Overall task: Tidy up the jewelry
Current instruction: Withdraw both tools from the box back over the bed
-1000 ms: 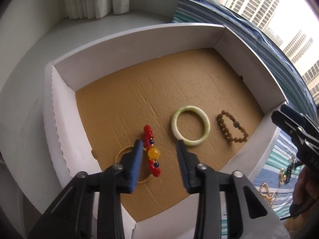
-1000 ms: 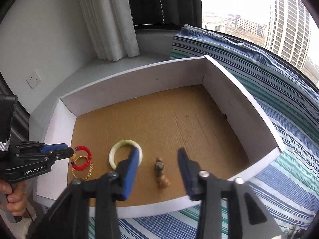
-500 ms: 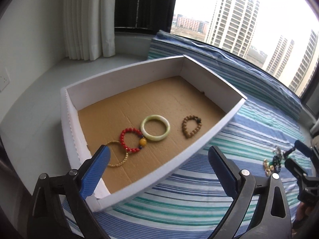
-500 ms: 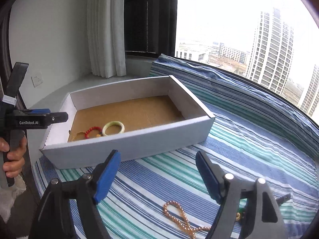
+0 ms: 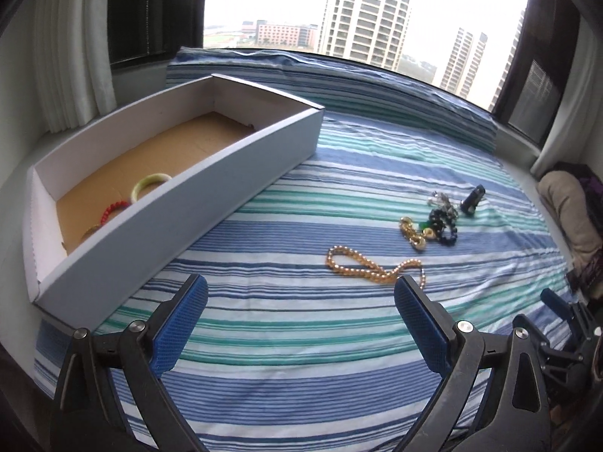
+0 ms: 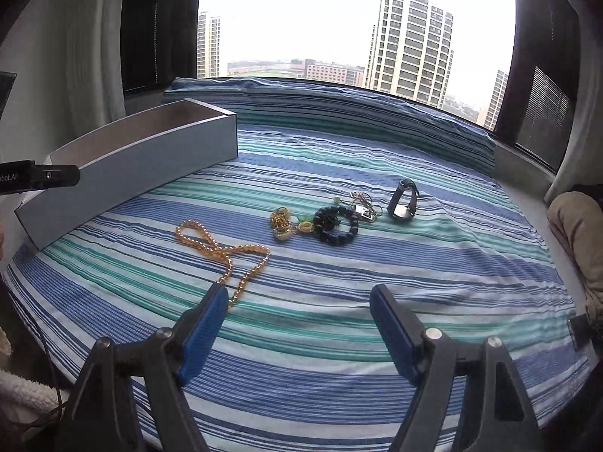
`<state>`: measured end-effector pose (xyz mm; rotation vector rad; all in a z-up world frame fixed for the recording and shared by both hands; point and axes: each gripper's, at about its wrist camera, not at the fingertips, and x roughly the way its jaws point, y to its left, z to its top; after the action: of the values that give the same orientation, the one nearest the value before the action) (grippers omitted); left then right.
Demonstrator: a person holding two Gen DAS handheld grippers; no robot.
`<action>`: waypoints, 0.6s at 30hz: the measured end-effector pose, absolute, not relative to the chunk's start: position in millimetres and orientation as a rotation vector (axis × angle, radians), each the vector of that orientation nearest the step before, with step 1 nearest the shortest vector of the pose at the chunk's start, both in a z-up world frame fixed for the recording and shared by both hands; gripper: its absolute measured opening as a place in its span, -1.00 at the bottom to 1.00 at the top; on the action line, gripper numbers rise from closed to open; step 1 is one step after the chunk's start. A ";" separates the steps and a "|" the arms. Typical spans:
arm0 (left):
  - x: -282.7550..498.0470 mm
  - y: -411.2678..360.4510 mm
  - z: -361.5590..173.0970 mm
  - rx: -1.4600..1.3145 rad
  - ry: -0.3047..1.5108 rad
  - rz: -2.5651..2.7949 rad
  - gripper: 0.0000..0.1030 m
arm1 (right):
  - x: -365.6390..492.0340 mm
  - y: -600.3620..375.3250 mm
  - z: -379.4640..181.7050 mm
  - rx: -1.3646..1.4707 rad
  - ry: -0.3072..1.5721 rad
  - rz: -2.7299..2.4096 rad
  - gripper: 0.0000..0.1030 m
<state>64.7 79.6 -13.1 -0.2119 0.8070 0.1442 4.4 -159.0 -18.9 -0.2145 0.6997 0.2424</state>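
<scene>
Jewelry's split now: we've pulled both grippers back from the box [image 5: 211, 184], where the green bangle [image 5: 150, 185] & red beads [image 5: 113, 209] sit, so next up is the pile on the striped sheet [image 6: 339, 275]. Left gripper [image 5: 301, 324] and right gripper [image 6: 297, 326] gape, empty, over the gold necklace [image 6: 222, 245]. Left view peeks inside the box; right view only gets its outer wall but shows the black bead bracelet [image 6: 336, 226] & watch [image 6: 404, 199] clearer.

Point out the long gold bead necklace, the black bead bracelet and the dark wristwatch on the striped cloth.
long gold bead necklace [image 6: 220, 249]: right wrist view, where its strands cross.
black bead bracelet [image 6: 353, 228]: right wrist view, right-side beads.
dark wristwatch [image 6: 401, 211]: right wrist view, its face.
</scene>
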 end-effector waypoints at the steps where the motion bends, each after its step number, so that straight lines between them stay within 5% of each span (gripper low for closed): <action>1: 62.9 73.2 -13.0 -0.197 0.809 0.136 0.93 | 0.0 -164.8 -19.3 -0.202 0.698 0.236 0.54; 18: 49.4 37.9 -22.3 -0.105 0.835 0.087 0.93 | -17.5 -159.5 -26.7 -0.173 0.731 0.291 0.54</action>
<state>49.4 37.9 -22.3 -0.1054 0.8353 0.0865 -17.5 -159.5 -26.7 -0.1727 0.7314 0.2914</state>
